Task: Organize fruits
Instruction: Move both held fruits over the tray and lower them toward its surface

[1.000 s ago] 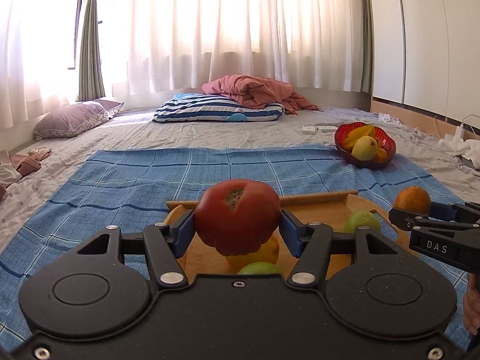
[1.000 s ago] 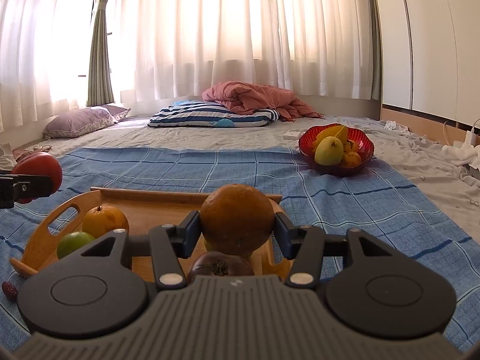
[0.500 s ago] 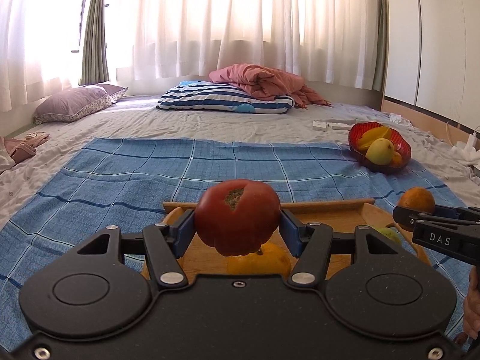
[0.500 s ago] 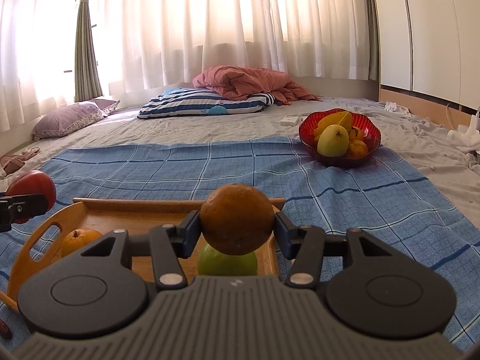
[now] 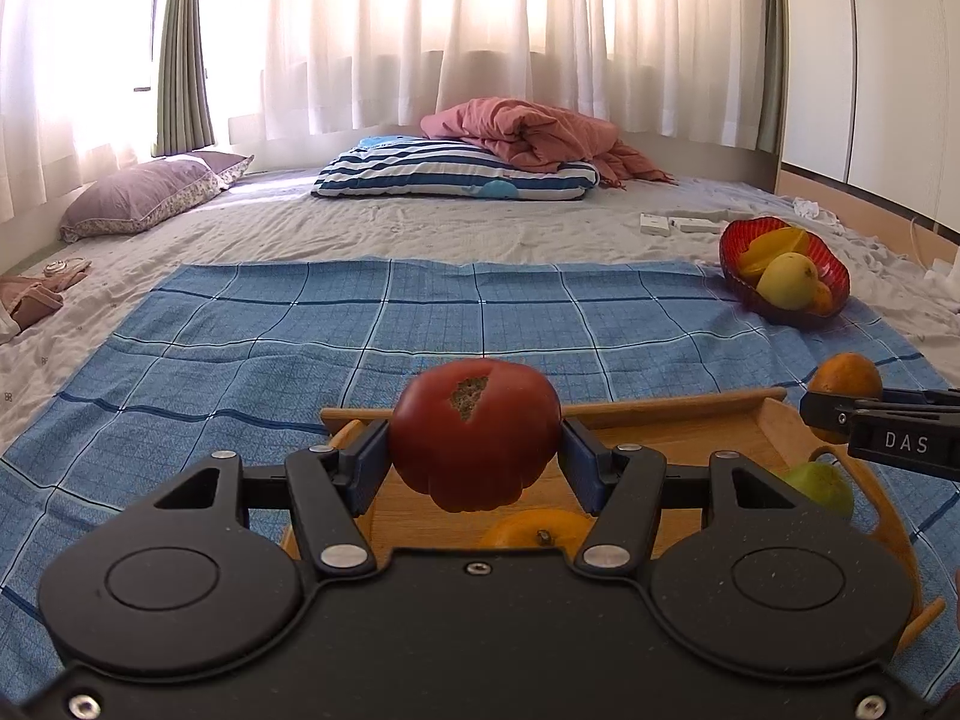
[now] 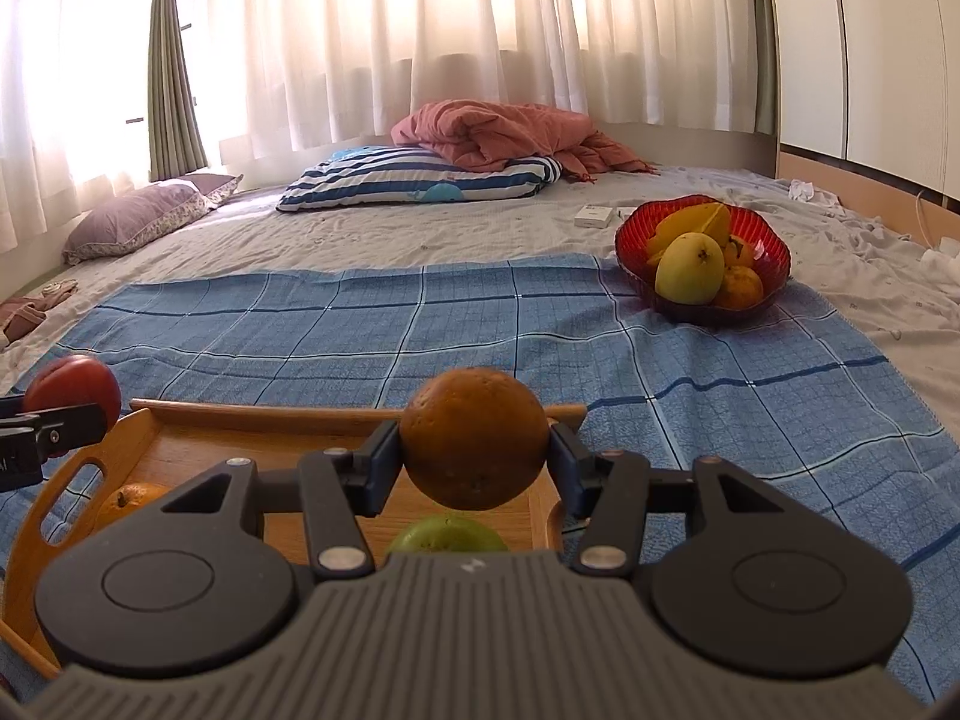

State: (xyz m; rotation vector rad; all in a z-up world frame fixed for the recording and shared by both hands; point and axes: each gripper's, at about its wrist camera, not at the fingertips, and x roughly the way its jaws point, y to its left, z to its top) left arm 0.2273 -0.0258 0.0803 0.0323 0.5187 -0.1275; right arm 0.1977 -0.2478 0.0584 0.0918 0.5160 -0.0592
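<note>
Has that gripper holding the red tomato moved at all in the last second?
Yes. The left gripper with the tomato has moved forward; the wooden tray sits lower and closer in its view.

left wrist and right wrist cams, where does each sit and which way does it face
Left wrist: sits on the left gripper, facing across the blue checked cloth toward the curtains; its black fingers clamp a red tomato.
Right wrist: sits on the right gripper, facing the same way; its fingers clamp a brownish orange.
Shared: the wooden tray, the red glass fruit bowl, the striped pillow, and each shows the other gripper at its edge.
</note>
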